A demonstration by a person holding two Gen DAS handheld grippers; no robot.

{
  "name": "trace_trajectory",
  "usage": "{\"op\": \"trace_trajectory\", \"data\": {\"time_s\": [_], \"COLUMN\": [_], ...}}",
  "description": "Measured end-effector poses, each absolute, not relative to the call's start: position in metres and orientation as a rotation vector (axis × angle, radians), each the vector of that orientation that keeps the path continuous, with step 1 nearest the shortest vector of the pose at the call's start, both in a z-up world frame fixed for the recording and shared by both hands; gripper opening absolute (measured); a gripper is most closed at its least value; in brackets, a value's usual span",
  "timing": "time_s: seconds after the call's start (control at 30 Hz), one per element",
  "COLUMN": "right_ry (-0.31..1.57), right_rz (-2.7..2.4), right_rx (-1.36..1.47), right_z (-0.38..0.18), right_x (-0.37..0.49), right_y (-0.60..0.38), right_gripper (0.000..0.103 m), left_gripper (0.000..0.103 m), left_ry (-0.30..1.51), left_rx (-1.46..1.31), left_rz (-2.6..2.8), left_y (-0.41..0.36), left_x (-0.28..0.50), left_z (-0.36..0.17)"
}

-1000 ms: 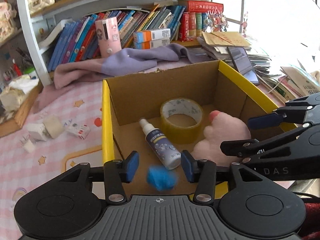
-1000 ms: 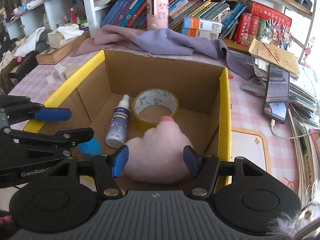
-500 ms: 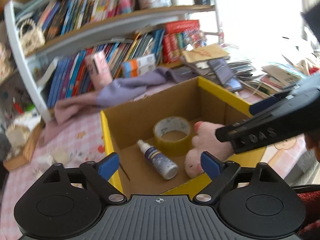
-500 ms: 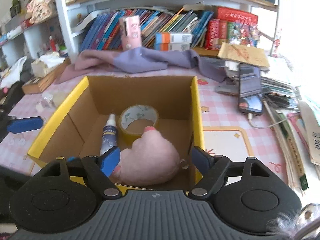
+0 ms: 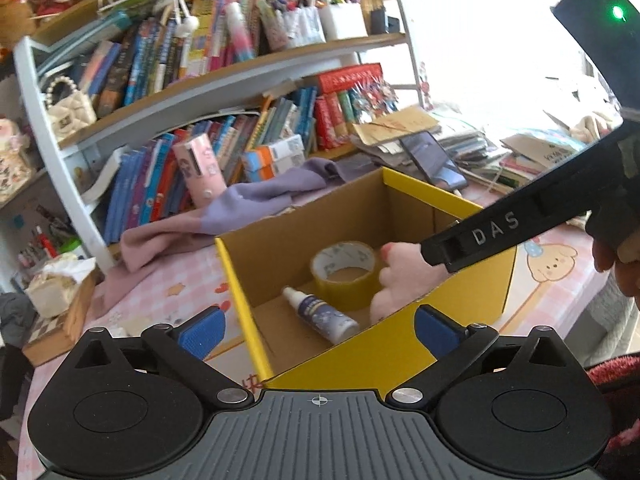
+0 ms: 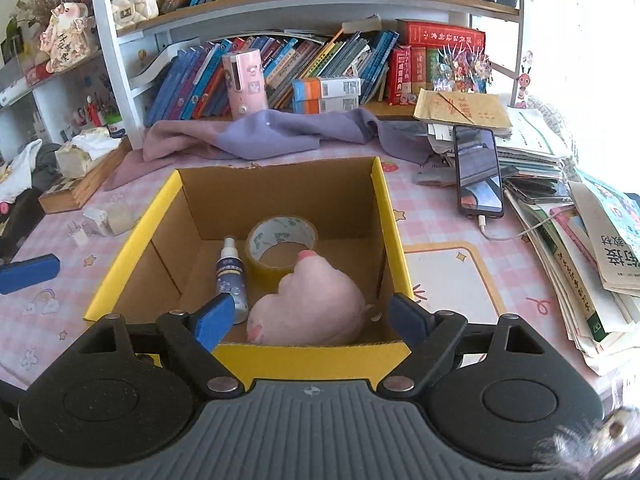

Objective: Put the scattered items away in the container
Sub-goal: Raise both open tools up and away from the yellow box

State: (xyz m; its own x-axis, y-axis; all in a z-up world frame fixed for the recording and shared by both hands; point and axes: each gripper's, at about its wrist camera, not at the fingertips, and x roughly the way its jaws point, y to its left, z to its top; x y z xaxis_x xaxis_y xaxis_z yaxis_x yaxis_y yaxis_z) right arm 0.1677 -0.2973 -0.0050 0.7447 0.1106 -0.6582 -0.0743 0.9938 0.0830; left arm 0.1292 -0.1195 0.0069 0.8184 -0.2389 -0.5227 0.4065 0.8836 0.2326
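A yellow-edged cardboard box stands on the pink table. Inside lie a tape roll, a small spray bottle and a pink plush toy. A blue ball dropped earlier is hidden behind the box's near wall. My left gripper is open and empty, above the box's near left corner. My right gripper is open and empty, above the box's near edge. The right gripper's black arm crosses the left wrist view.
Small white items lie on the table left of the box. A purple cloth lies behind it. A phone rests on a paper and book pile at the right. A bookshelf lines the back. A wooden tray sits far left.
Both grippers opened wide and pulled up and back from the box. The blue ball seen between the left fingers a second ago is out of sight.
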Motion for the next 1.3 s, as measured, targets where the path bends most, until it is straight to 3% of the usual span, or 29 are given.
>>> {"op": "trace_trajectory", "data": {"time_s": [0.73, 1.3], "right_ry": [0.697, 0.743], "right_rz": [-0.033, -0.061], "right_rx": [0.060, 0.084], "right_z": [0.002, -0.016], "right_x": [0.071, -0.007], "right_y": [-0.252, -0.191], "right_gripper": [0.083, 0.083], "left_gripper": [0.102, 0.102], "left_ry": [0.448, 0.500], "left_rx": [0.238, 0.241], "left_rz": [-0.400, -0.418], "left_y": [-0.054, 0.010], "left_x": [0.062, 0.002], "left_z": [0.013, 0.004]}}
